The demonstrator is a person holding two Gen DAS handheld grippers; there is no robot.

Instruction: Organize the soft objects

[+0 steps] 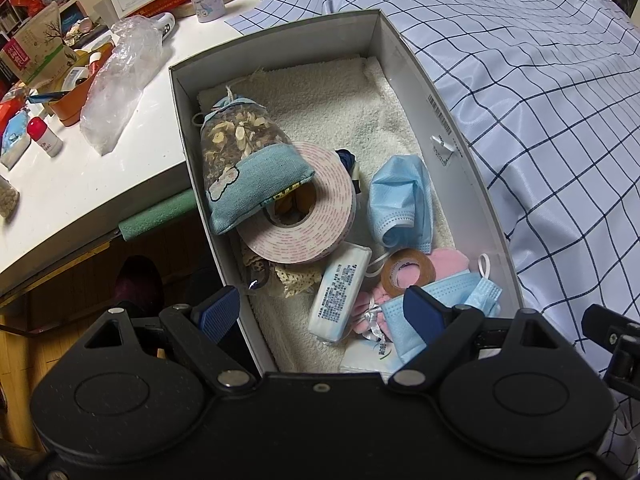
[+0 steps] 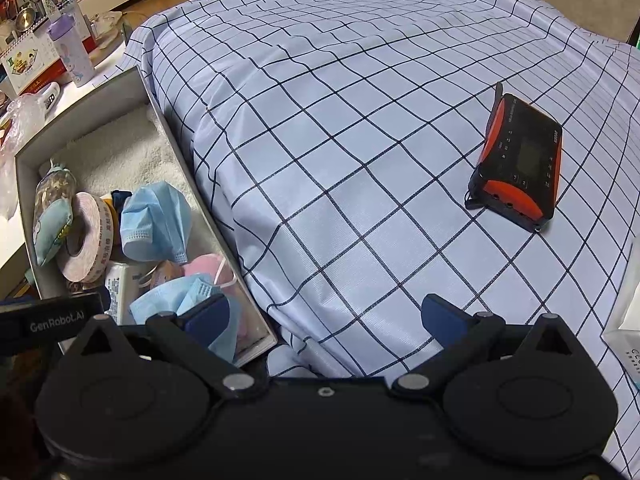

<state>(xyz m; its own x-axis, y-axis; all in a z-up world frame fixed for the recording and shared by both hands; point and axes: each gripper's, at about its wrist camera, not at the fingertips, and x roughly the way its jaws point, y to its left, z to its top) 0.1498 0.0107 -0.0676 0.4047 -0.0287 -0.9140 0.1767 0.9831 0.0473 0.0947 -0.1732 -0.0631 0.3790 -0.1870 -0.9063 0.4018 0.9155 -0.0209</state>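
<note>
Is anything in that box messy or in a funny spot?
Yes. The box is a jumble: a sachet pouch leans tilted on the big tape roll, and crumpled blue masks lie loose. Hard tape sits among soft things.

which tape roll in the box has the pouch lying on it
The big white tape roll with red print: the blue fabric pouch rests on it. The small brown tape roll lies bare.

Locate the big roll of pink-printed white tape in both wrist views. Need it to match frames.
Left wrist: big tape roll sits centre frame in the open box, under the blue sachet's lower end.
Right wrist: same roll is at the far left edge, mid-height, in the box.
Shared landmark: crumpled blue face mask just right of the roll in both.
</note>
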